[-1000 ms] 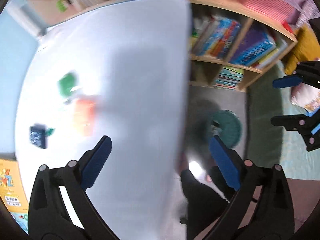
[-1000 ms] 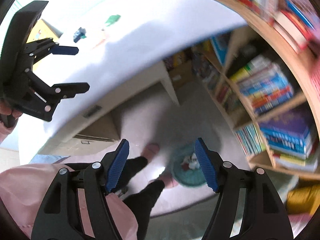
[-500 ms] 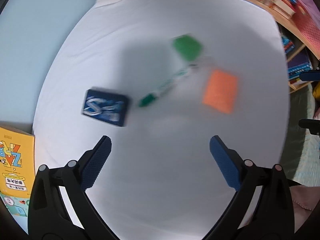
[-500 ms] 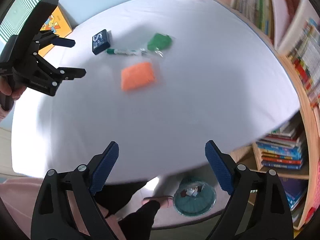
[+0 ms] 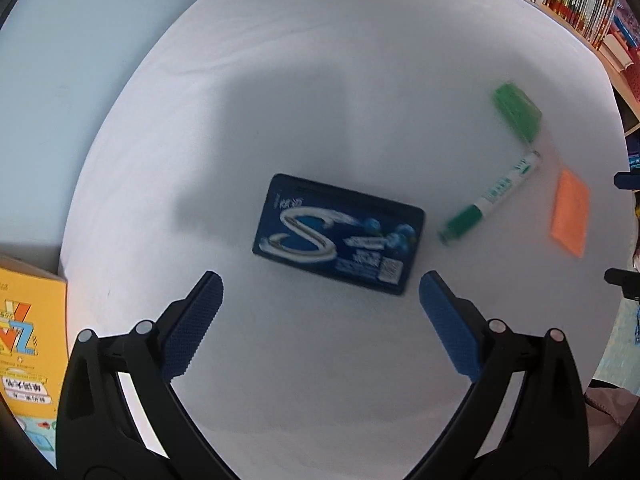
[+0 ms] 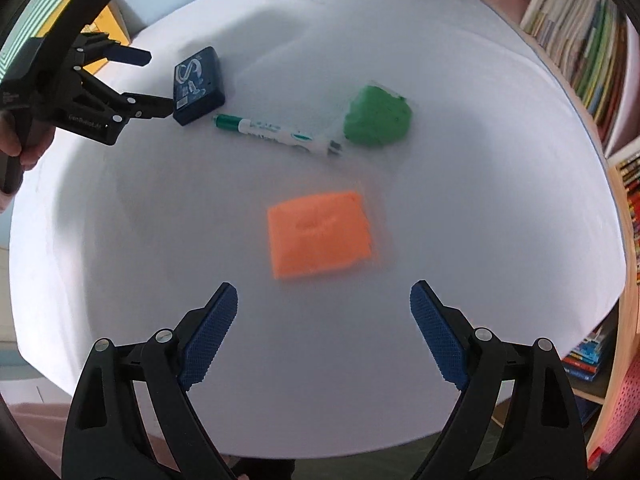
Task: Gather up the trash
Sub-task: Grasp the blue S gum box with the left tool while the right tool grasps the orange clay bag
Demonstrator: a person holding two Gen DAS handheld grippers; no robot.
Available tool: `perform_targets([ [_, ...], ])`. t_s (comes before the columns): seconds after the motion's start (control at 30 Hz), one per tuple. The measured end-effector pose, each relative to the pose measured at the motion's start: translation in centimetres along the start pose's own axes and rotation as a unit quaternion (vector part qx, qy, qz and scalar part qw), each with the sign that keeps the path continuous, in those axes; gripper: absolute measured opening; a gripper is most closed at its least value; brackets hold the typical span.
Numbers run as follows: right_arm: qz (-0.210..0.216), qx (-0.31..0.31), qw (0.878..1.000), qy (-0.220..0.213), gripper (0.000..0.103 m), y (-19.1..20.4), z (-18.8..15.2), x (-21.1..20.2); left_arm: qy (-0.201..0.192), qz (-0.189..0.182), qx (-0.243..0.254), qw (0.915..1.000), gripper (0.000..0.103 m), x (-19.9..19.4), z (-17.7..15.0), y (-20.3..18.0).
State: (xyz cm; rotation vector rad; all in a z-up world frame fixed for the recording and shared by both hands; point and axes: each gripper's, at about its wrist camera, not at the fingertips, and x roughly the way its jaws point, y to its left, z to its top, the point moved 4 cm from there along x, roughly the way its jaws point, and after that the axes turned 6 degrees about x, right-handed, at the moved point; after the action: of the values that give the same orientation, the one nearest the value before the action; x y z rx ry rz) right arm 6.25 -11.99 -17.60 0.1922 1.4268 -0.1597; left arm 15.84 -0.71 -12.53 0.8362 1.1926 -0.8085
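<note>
A dark blue gum pack (image 5: 339, 234) lies flat on the white table, just ahead of my open, empty left gripper (image 5: 320, 296). It also shows in the right wrist view (image 6: 198, 85), where the left gripper (image 6: 160, 80) stands next to it. An orange packet (image 6: 318, 238) in clear wrap lies just ahead of my open, empty right gripper (image 6: 324, 308). It shows at the right in the left wrist view (image 5: 570, 213). A green marker (image 6: 276, 134) and a green packet (image 6: 378, 116) lie between them.
The white table (image 6: 500, 220) ends at a near edge below my right gripper. A bookshelf (image 6: 592, 60) stands to the right. A yellow book (image 5: 24, 344) lies at the table's left edge. A pale blue wall (image 5: 60, 60) is behind.
Both grippers swung from the floor and bin up over the table, then closed in: the left toward the blue gum pack, the right toward the orange packet. Both stayed open.
</note>
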Motion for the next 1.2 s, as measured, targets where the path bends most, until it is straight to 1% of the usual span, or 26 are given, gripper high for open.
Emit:
perform_targets([
  [0.1, -0.003, 0.0, 1.0, 0.006, 0.088, 0.2, 0.8, 0.7, 0.003, -0.006, 0.007, 0.9999, 0.096, 0.9, 0.7, 0.1],
  [0.2, -0.003, 0.003, 1.0, 0.016, 0.088, 0.1, 1.2, 1.4, 0.0, -0.03, 0.009, 0.9995, 0.096, 1.3, 1.5, -0.3],
  [0.37, -0.011, 0.001, 1.0, 0.028, 0.088, -0.1, 1.5, 2.4, -0.001, -0.049, 0.019, 0.9986, 0.096, 2.0, 2.4, -1.0],
  [0.57, -0.017, 0.007, 0.999, 0.032, 0.088, -0.8, 2.0, 3.1, 0.0, -0.06, 0.02, 0.998, 0.096, 3.5, 4.0, -1.0],
  [0.83, -0.03, -0.005, 0.999, 0.027, 0.086, -1.1, 1.9, 3.6, -0.003, -0.069, 0.02, 0.9974, 0.097, 4.5, 4.8, -1.2],
  [0.9, -0.031, -0.01, 0.999, 0.027, 0.085, -1.0, 1.9, 3.7, -0.006, -0.071, 0.021, 0.9973, 0.096, 4.5, 5.0, -1.3],
  [0.97, -0.041, -0.016, 0.999, 0.022, 0.082, -0.8, 1.6, 3.6, -0.008, -0.07, 0.02, 0.9973, 0.095, 4.8, 5.9, -0.7],
  [1.07, -0.04, -0.021, 0.999, 0.016, 0.073, -0.3, 1.6, 3.4, -0.013, -0.069, 0.02, 0.9973, 0.092, 4.6, 5.8, -1.1],
  [1.1, -0.038, -0.02, 0.999, 0.013, 0.067, -0.3, 1.6, 3.2, -0.013, -0.067, 0.019, 0.9975, 0.092, 4.4, 5.6, -1.3],
  [1.13, -0.039, -0.021, 0.999, 0.014, 0.063, -0.3, 1.5, 3.2, -0.013, -0.065, 0.017, 0.9976, 0.092, 4.4, 5.6, -1.3],
  [1.2, -0.038, -0.02, 0.999, 0.016, 0.062, -0.4, 1.6, 3.2, -0.014, -0.059, 0.018, 0.998, 0.091, 4.0, 5.7, -1.5],
])
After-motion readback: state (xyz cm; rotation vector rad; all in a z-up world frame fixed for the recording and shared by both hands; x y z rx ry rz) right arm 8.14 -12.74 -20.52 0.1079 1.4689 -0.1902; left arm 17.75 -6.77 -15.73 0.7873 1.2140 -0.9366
